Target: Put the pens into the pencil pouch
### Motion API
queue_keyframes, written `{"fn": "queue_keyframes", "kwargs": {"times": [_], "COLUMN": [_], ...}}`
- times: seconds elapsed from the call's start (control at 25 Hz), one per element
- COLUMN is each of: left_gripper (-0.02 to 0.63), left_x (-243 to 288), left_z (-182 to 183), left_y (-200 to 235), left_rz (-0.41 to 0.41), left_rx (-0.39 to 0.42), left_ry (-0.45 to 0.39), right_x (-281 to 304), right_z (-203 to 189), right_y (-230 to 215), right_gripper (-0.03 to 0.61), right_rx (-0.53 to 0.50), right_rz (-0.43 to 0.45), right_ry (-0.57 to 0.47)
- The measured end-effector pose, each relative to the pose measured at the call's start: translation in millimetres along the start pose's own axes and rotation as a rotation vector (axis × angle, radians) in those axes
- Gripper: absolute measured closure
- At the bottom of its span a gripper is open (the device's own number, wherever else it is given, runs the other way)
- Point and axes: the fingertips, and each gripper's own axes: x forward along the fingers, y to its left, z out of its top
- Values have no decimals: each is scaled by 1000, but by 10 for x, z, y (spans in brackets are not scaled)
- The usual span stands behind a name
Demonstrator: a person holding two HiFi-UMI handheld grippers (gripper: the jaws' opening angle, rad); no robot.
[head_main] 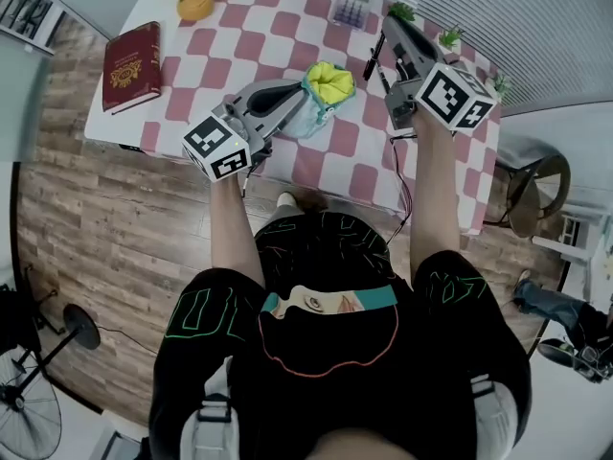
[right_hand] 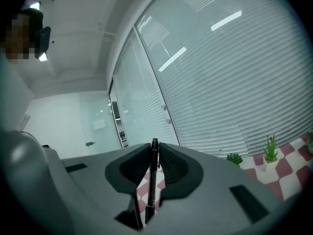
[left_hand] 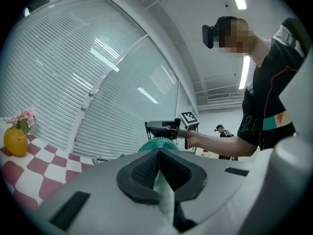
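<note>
The teal pencil pouch (head_main: 321, 99) with yellow lining stands on the checkered table (head_main: 239, 36), its mouth gaping upward. My left gripper (head_main: 292, 99) is shut on the pouch's left rim; in the left gripper view the pale teal fabric (left_hand: 161, 190) is pinched between the jaws of the left gripper (left_hand: 159, 153). My right gripper (head_main: 383, 38) is raised above the table to the right of the pouch, shut on a black pen (head_main: 374, 62). In the right gripper view the pen (right_hand: 152, 180) stands upright between the pads of the right gripper (right_hand: 154, 148).
A red book (head_main: 132, 65) lies at the table's left end, a yellow vase (head_main: 194, 5) behind it. A small card stand (head_main: 350, 8) and little potted plants (head_main: 448, 38) sit along the far edge. A chair (head_main: 536, 190) stands right of the table.
</note>
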Motion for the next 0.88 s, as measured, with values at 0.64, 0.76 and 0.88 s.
{"fn": "queue_keyframes", "kwargs": {"times": [0.64, 0.76, 0.88], "left_gripper": [612, 612, 612], "left_x": [81, 113, 164], "left_z": [11, 14, 37], "left_y": [23, 8, 4], "left_rz": [16, 2, -14], "left_rx": [17, 16, 13], "left_ry": [0, -3, -15], "right_x": [-113, -87, -40], "right_z": [475, 418, 344], "right_y": [807, 856, 873], "right_gripper": [514, 514, 514], "right_rx": [-53, -39, -53], "right_rz": [149, 158, 151], "right_ry": [-162, -162, -150]}}
